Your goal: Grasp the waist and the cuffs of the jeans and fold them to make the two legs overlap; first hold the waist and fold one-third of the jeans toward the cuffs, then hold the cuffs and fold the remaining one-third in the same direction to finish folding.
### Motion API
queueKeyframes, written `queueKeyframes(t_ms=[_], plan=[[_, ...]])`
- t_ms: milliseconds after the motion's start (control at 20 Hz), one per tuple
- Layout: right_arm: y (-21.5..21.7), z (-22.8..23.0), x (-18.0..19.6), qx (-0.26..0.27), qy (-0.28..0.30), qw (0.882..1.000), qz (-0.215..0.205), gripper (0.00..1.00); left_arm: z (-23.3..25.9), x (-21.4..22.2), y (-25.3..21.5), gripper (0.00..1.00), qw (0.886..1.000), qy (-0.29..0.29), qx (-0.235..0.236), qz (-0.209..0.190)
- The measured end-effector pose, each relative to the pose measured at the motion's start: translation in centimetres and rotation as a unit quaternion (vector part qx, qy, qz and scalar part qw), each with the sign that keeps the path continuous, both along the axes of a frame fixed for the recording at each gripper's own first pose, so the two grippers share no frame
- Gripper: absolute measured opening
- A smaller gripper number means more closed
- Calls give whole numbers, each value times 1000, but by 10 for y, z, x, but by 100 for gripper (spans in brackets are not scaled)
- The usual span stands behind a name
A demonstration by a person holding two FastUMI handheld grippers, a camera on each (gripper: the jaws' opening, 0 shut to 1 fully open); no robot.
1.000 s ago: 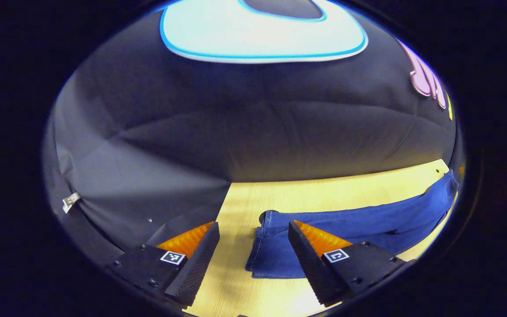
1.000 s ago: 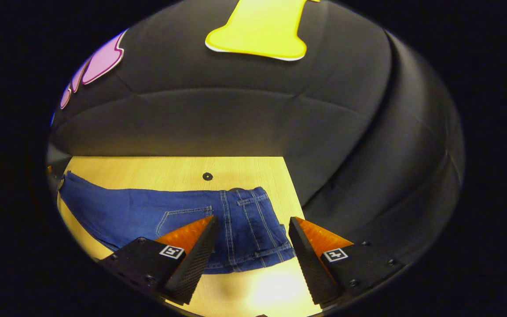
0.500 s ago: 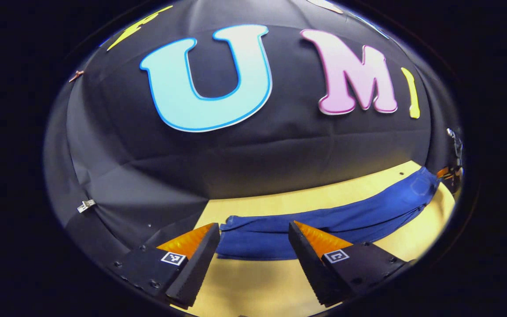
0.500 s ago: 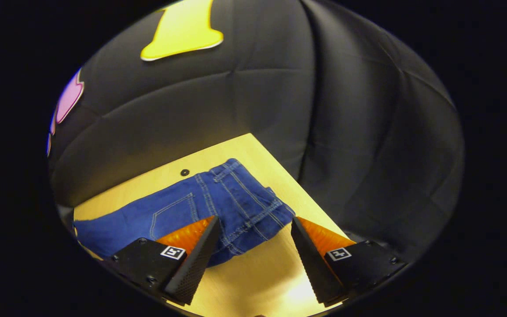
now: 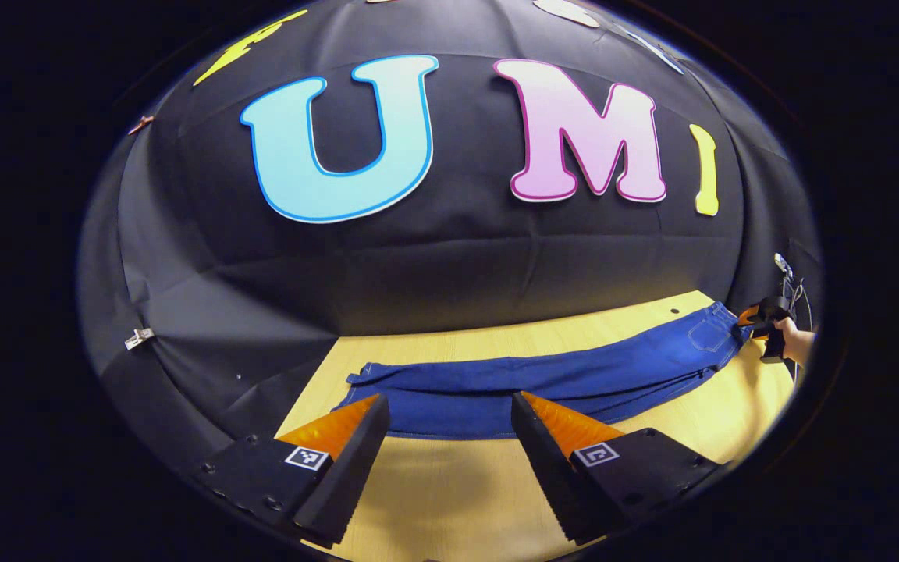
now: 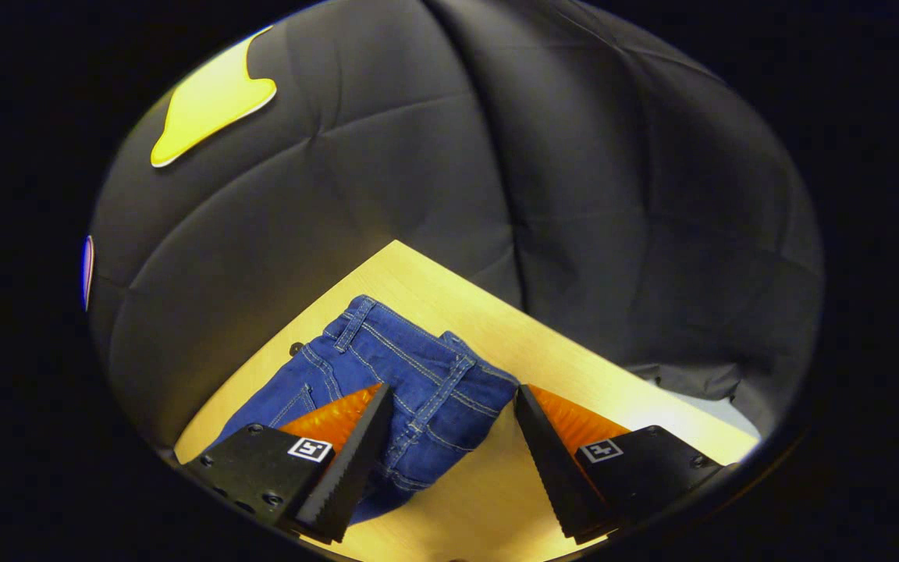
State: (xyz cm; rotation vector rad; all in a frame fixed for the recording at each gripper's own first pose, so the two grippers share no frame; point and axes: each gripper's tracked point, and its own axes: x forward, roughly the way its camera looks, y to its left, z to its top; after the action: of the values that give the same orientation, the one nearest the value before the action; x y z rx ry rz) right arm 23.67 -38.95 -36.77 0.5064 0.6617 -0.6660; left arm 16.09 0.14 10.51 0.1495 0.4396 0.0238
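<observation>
Blue jeans (image 5: 543,378) lie flat across the light wooden table (image 5: 457,499), legs overlapped, cuffs (image 5: 367,378) at the left and waist at the far right. My left gripper (image 5: 449,457) hangs open just in front of the cuff end, nothing between its fingers. In the right gripper view the waist (image 6: 418,367) with belt loops and a back pocket lies between and just beyond the fingertips. My right gripper (image 6: 453,453) is open above the waist's near corner. It also shows far off in the left gripper view as the right gripper (image 5: 762,316), held by a hand (image 5: 797,339).
Black cloth walls close in behind and on both sides of the table. A small dark hole (image 6: 296,348) marks the tabletop beyond the waist. Bare wood (image 6: 637,398) runs to the right of the waist, up to the table's corner.
The left gripper pulled back and swung right, so the whole length of the jeans shows. The right gripper turned clockwise and closed in on the waist. The jeans have not moved.
</observation>
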Motion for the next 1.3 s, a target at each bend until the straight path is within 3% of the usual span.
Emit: queueKeyframes(t_ms=[150,200,250,400,600,700,1000,1200,1300], plan=[[-5,-3,4,-20,-3,1000,-7,99,-12,-2,-3,98,1000,10,-11,2],[-6,1,1,-24,0,1000,-8,86,-15,-3,-4,98,1000,13,-12,2],[-13,5,-1,-39,2,999,-12,86,-19,-3,-5,98,1000,15,-11,2],[-12,13,-10,-38,-2,999,-3,51,-27,-3,-10,98,1000,25,-10,-3],[-12,15,-2,-78,-14,997,18,14,-42,-5,-13,98,999,38,-18,-2],[-10,15,0,-92,-19,995,33,7,-52,-5,-19,98,998,47,-33,0],[4,68,13,-140,-67,985,74,6,-66,2,-28,98,998,55,-36,-9],[45,127,32,-186,-122,965,137,6,-65,-3,-26,98,998,55,-31,-9],[67,156,14,-210,-151,950,177,6,-66,-7,-21,98,998,54,-26,-7]])
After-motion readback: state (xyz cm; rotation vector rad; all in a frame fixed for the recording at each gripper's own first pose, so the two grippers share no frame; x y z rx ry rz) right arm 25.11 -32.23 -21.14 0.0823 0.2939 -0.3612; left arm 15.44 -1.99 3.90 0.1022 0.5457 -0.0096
